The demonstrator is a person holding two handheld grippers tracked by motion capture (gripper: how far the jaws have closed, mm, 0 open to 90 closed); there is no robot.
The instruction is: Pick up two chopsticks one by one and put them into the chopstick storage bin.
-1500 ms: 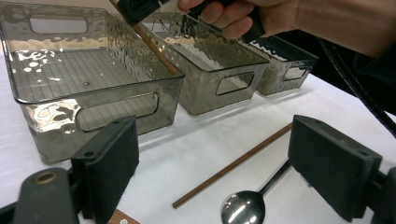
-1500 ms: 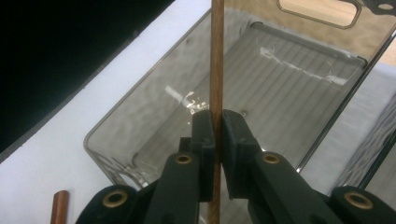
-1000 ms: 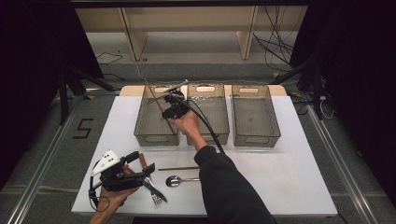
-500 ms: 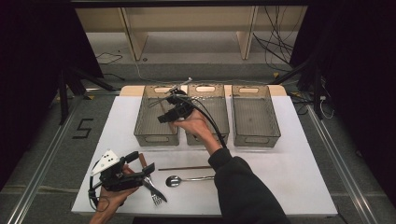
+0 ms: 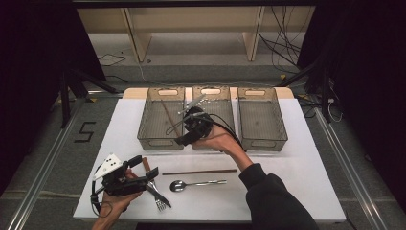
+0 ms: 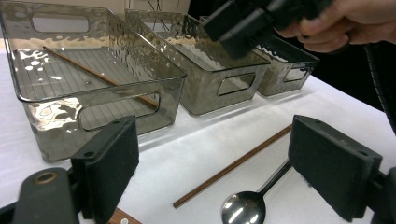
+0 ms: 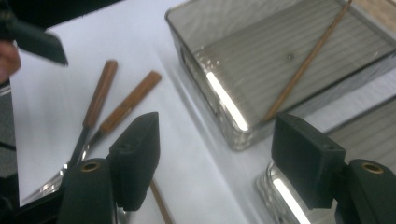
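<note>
right gripper (image 5: 184, 140): over the near edge of the middle bin (image 5: 214, 142), centre of the frame; my jaws have just been opening and now stand spread with nothing between them.
what changed: a second ago this hand was up over the left bin (image 5: 143, 128); it has since pulled back toward the lower frame.
chopstick in bin (image 5: 169, 116): lies slantwise on the left bin's floor, let go, so one of the pair looks sorted.
second chopstick (image 5: 198, 171): flat on the table (image 5: 297, 158), below the bins, just above the spoon (image 5: 196, 184).
left gripper (image 5: 139, 168): lower left, hasn't shifted, jaws spread and empty, beside the wood-handled fork and knife (image 5: 152, 181).
next, i judge: my right hand goes for the second chopstick.
right bin (image 5: 261, 139): nothing in it that i can see.
</note>
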